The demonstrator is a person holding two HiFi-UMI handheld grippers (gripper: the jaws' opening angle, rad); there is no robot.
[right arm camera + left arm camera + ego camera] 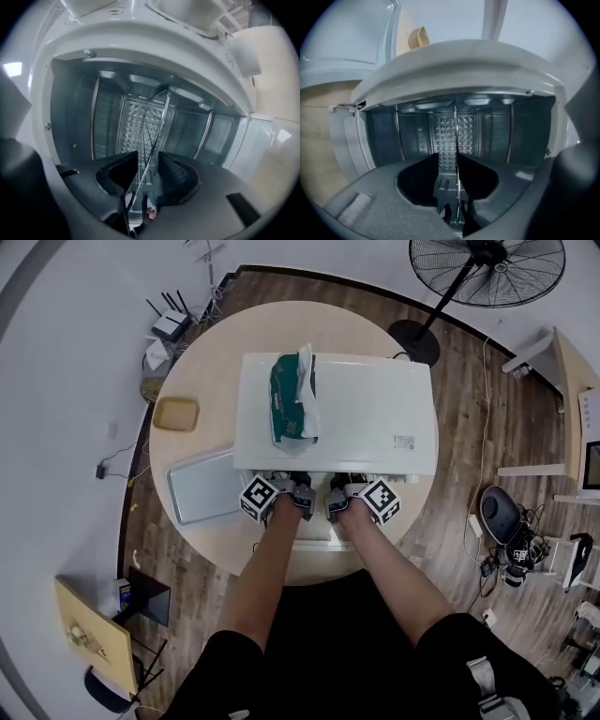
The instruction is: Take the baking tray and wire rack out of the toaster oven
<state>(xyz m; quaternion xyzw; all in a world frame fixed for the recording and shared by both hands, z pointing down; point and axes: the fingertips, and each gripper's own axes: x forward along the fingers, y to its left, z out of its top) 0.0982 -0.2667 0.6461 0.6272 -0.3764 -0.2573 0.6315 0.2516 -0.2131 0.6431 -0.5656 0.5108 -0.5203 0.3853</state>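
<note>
toaster oven [337, 413] sits mid-table with its mouth toward the person. baking tray [202, 488] is out, lying flat on the table [281, 324] just left of the oven, so i judge the job about half done. wire rack [151, 126] is inside the cavity, its thin wires running front to back. both tools are side by side at the opening, probably one per side so the rack comes out square and doesn't jam on the wall rails. left gripper [448, 159]: jaws narrowly apart, one rack wire standing in the gap close against one pad, no squeeze visible. right gripper [148, 159]: same narrow gap, a few wires crossing it, not clamped that i can see. next move likely a pinch, then a level pull. green tissue pack [286, 399] rests on the oven top, so a jerk could shift it.
</note>
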